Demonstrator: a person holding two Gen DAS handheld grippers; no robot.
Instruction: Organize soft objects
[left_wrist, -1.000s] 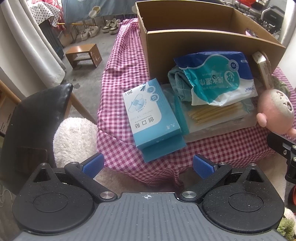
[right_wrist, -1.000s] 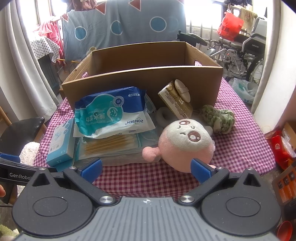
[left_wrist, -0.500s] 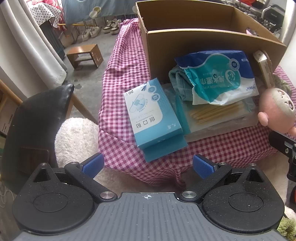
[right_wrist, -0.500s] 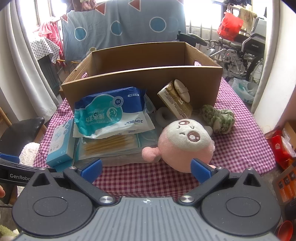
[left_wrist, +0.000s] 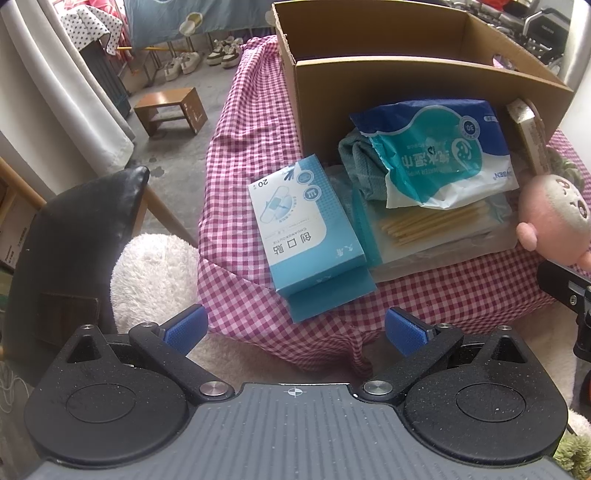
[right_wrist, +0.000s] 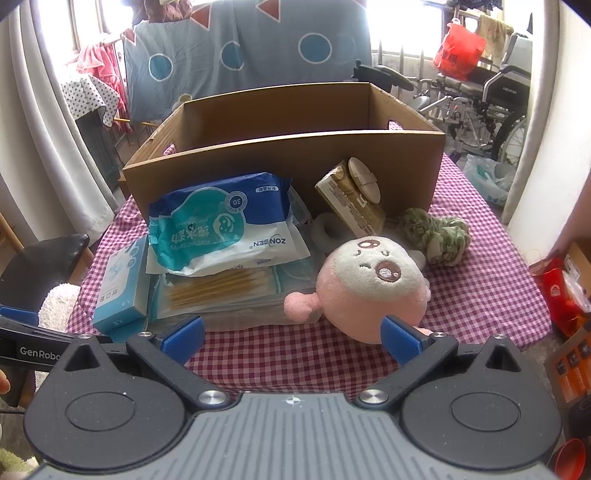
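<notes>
**Approach stage: both claws empty, no item yet taken**

The left claw (left_wrist: 294, 330) is held wide apart, with nothing between its blue pads, short of the near edge of the worktop (left_wrist: 251, 295). The right claw (right_wrist: 291, 338) is likewise spread wide and empty, and is aimed at the pink plush toy (right_wrist: 364, 290), which lies on the checked cloth just beyond its right pad.

The items are grouped in front of the cardboard box (right_wrist: 280, 155), which stands at the back of the worktop and appears empty as far as its interior can be seen. A pack of wet wipes (right_wrist: 221, 221) rests on a flat packet of cotton swabs (right_wrist: 221, 288); a blue carton of plasters (left_wrist: 306, 221) lies beside this stack at the left. A green knitted bundle (right_wrist: 436, 232) lies to the right of the toy, and a tan carton (right_wrist: 351, 199) leans against the box wall.

The step in hand is judged to be selection and approach. For the next move, the right claw is to be advanced until the toy sits between the pads, then closed gently, since the plush is expected to compress. Transfer to the box is presumed.
</notes>
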